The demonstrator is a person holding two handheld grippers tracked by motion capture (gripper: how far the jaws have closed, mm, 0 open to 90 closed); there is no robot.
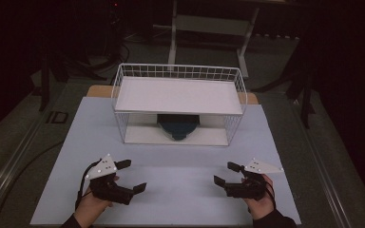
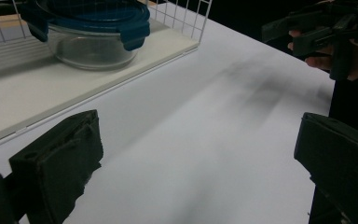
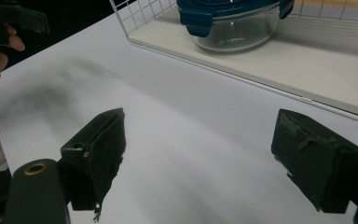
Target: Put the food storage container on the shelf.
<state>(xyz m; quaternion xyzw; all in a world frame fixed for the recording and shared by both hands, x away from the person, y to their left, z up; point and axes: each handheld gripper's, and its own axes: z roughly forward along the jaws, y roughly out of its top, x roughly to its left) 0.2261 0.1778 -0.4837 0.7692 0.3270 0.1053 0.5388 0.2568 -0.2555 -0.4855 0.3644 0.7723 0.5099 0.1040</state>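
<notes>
Left gripper (image 1: pixel 132 175) and right gripper (image 1: pixel 227 173) fingers released, bare table (image 1: pixel 180 190) between, container (image 1: pixel 177 126) under wire shelf (image 1: pixel 178 95)

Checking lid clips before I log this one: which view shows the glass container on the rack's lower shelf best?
The right gripper view: the glass container shows its clear bowl and blue lid clips, though its top is cropped. The left gripper view shows it similarly but darker. In the high view it is a dark shape under the upper shelf.

Dim room, soft shadows (near jaws blurred).
</notes>
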